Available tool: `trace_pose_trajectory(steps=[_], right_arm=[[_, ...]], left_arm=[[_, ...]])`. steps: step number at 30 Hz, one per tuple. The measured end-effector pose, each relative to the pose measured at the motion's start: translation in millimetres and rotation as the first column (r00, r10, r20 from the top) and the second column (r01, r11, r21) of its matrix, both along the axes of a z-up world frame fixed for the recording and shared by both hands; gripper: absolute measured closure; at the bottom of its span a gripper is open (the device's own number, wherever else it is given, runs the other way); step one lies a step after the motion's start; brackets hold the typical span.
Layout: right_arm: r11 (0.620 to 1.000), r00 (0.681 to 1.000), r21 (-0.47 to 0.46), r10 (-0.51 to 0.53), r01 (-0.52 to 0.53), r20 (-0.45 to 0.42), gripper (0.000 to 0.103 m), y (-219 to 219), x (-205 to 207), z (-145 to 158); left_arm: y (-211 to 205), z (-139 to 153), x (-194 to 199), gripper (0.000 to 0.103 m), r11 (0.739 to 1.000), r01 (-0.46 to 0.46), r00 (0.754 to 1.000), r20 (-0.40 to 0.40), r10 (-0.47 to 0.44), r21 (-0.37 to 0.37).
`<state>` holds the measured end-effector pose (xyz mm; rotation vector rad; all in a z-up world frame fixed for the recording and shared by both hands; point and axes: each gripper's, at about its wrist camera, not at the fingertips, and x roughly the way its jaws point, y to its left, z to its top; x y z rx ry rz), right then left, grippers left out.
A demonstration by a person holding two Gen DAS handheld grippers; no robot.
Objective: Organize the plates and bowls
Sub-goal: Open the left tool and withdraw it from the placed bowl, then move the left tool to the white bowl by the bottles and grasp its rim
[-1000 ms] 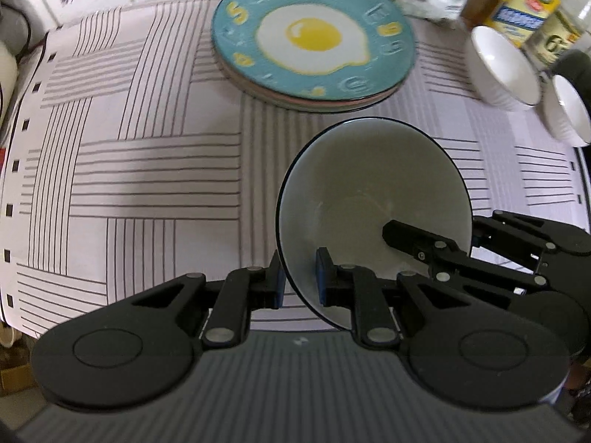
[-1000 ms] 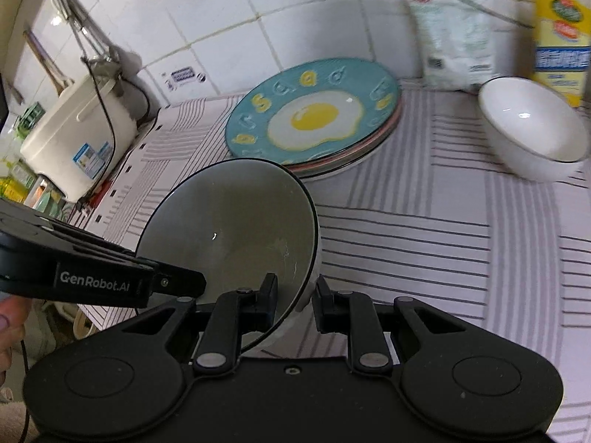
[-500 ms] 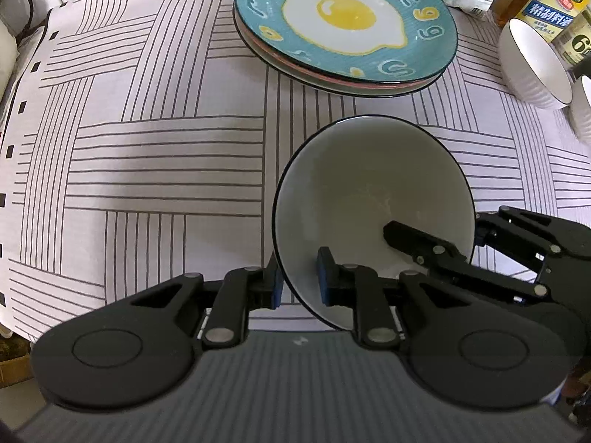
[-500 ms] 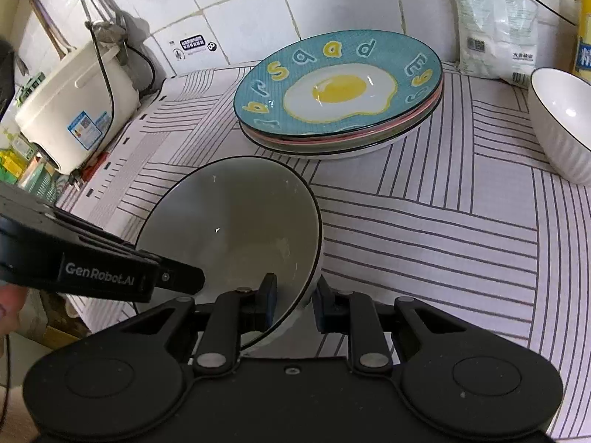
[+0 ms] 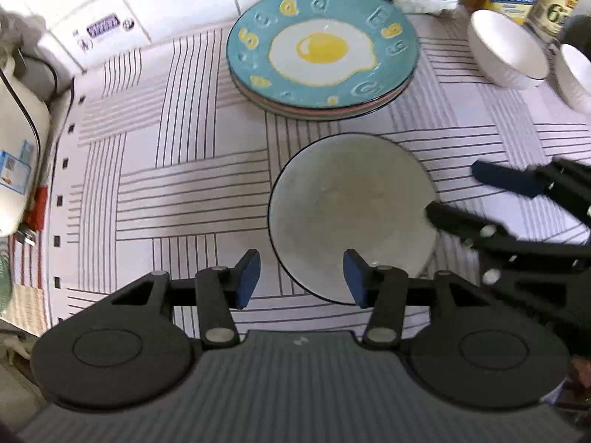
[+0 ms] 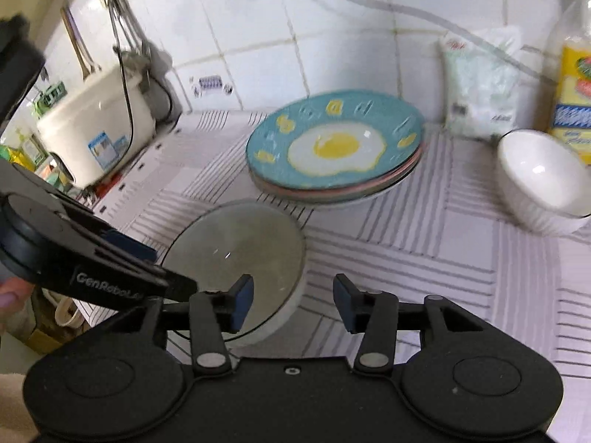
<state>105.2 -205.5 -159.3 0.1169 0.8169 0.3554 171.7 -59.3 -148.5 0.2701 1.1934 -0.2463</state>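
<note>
A grey-white bowl with a dark rim (image 5: 351,214) (image 6: 240,258) sits on the striped cloth near the front edge. My left gripper (image 5: 301,278) is open, its pads straddling the bowl's near rim without gripping. My right gripper (image 6: 293,302) is open too, its pads on either side of the bowl's right rim; it also shows in the left wrist view (image 5: 476,192). Behind the bowl is a stack of plates topped by a teal fried-egg plate (image 5: 321,50) (image 6: 334,144). A white bowl (image 5: 506,51) (image 6: 541,181) stands at the right, with a second white bowl (image 5: 574,74) beside it.
A white rice cooker (image 6: 96,129) with a cord stands at the left by the tiled wall. A white bag (image 6: 480,85), a yellow carton (image 6: 576,99) and a tin (image 5: 554,11) line the back right. The cloth's front edge (image 5: 122,295) is close to me.
Both grippers have opened and let go of the bowl, which now rests flat on the cloth. Both grippers have drawn back a little.
</note>
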Motion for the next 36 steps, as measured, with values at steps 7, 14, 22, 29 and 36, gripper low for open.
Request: trace_pose_trajectory(steps=[7,14,22,29,36], right_arm=[[0.997,0.993,-0.043,-0.065,0.069,0.098,0.041,-39.1,-27.2,34.7],[0.988,0.976,-0.065,-0.125,0.138,0.180,0.033,-78.0,-48.0,57.4],[0.967,0.950,-0.087,-0.216,0.240,0.225,0.029,-112.2,-46.4,55.7],[0.943,0.925,-0.036,-0.315,0.330,0.214,0.014,-133.0,-32.7,36.9],[0.931,0.917,-0.067,-0.337,0.358,0.213,0.014,-137.7,-13.3,14.1]], left_arm=[[-28.6,37.6,-20.5,0.047,0.997,0.078,0.996,0.035,-0.078,-0.004],[-68.3,66.2,-20.5,0.040,0.988,0.148,0.987,0.063,-0.146,-0.037],[-119.7,85.0,-2.4,0.032,0.973,0.218,0.972,0.103,-0.210,-0.070],[-155.9,87.9,19.8,0.021,0.961,0.257,0.957,0.161,-0.240,-0.097],[-189.8,70.1,50.6,0.019,0.957,0.273,0.954,0.153,-0.256,-0.098]])
